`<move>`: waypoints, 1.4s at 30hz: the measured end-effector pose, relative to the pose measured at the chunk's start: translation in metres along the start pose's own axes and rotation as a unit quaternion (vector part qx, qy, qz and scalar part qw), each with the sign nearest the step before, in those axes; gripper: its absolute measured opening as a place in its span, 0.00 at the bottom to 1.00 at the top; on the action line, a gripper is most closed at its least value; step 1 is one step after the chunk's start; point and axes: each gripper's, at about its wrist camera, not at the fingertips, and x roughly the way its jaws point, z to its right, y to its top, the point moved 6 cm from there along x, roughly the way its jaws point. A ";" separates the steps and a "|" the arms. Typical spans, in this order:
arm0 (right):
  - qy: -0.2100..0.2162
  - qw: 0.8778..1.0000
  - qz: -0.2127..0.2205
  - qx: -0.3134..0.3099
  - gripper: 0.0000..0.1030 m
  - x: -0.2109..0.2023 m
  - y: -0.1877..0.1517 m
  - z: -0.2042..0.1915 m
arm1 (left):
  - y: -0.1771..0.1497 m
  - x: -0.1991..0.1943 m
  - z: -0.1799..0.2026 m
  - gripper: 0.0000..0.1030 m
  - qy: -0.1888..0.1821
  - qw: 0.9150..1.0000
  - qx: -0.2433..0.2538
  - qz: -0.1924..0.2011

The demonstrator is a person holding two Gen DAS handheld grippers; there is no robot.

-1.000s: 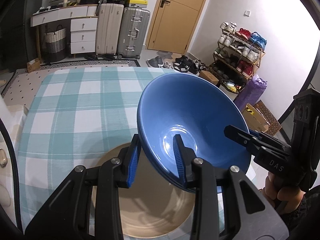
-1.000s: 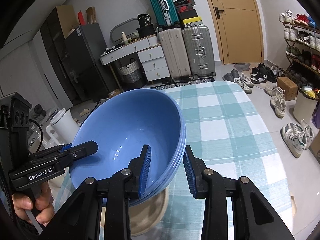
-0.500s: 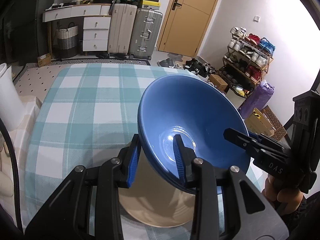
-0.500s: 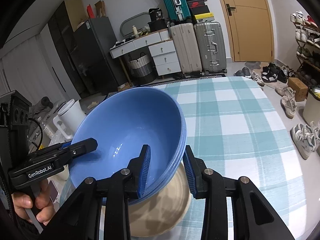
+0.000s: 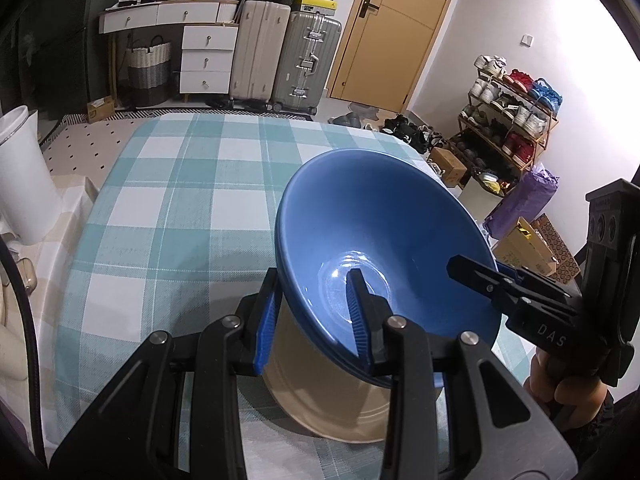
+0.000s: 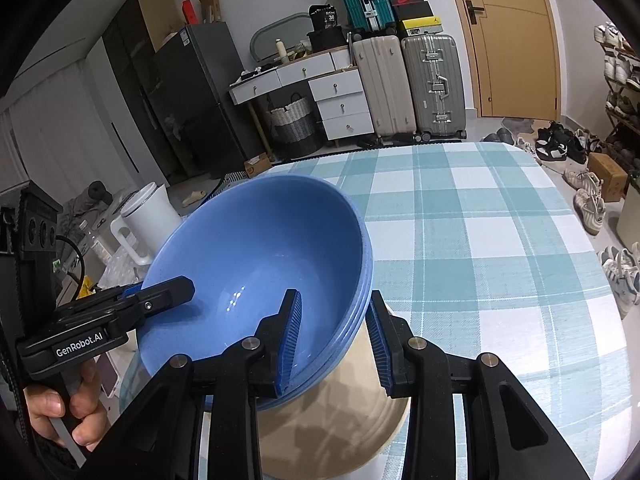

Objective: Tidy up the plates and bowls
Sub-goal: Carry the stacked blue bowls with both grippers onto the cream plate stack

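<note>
While both my grippers, left (image 5: 314, 316) and right (image 6: 334, 334), clamp glossy stacked blue bowls (image 5: 376, 240) by opposite rims, only the right view shows layered rims above the matte beige plate (image 6: 340, 420).

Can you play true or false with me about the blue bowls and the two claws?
1. Both claws hold the blue bowls. True: left claw and right claw each pinch the rim.
2. The bowls are red. False: blue.
3. A beige plate lies under the bowls. True.
4. The tablecloth is plain black. False: teal and white checks.
5. Just one bowl is held. False: several are stacked.
</note>
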 end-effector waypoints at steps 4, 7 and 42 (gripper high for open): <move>-0.001 1.000 -0.005 0.001 0.33 0.005 -0.003 0.001 | -0.003 0.007 -0.002 0.29 0.002 1.000 0.001 -0.007; -0.002 1.000 -0.008 0.005 0.33 0.009 -0.005 0.004 | -0.005 0.014 -0.004 0.29 0.003 1.000 0.001 -0.014; -0.009 0.999 -0.032 -0.037 0.53 0.018 -0.011 0.010 | -0.011 0.032 -0.006 0.43 0.023 0.999 0.034 -0.007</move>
